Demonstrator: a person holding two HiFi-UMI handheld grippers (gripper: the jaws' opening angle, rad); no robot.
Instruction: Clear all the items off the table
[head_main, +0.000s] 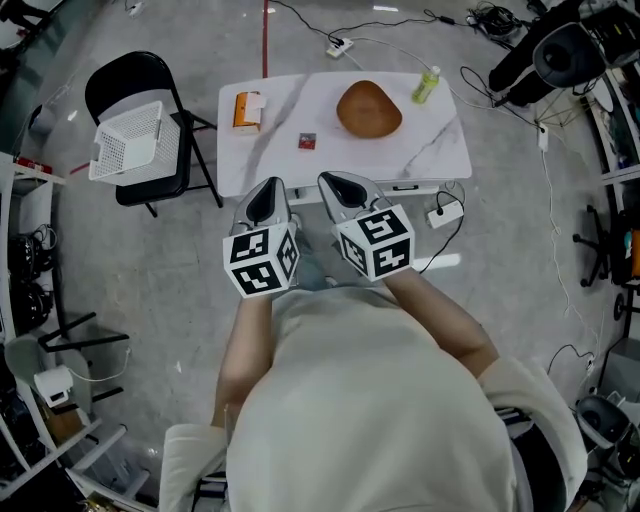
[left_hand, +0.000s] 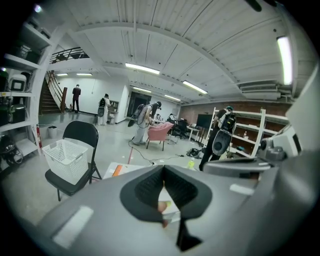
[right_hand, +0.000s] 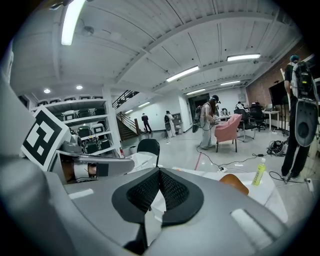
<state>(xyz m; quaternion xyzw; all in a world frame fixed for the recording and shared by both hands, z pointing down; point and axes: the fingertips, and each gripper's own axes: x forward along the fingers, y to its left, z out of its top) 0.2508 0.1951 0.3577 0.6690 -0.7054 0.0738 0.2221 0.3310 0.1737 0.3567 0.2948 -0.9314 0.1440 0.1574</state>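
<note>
Cream shirt (head_main: 380, 400) closest, arms stretched out with left gripper (head_main: 267, 188) and right gripper (head_main: 340, 186) side by side at the near edge of white table (head_main: 440, 150). Both jaw pairs pressed together, nothing pinched. Sitting on top: wooden bowl (head_main: 369, 109), green bottle (head_main: 427, 85), orange box (head_main: 246, 110), small red item (head_main: 307, 141). White basket (head_main: 128, 140) parked on black chair (head_main: 150, 190), just left of it.

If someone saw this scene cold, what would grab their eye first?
The left hand-held gripper and right hand-held gripper, with their bold black-and-white marker patterns, stand out side by side at the near edge of the white table. Beyond them a brown wooden bowl sits on the table, and a white basket rests on a black folding chair to its left.
</note>
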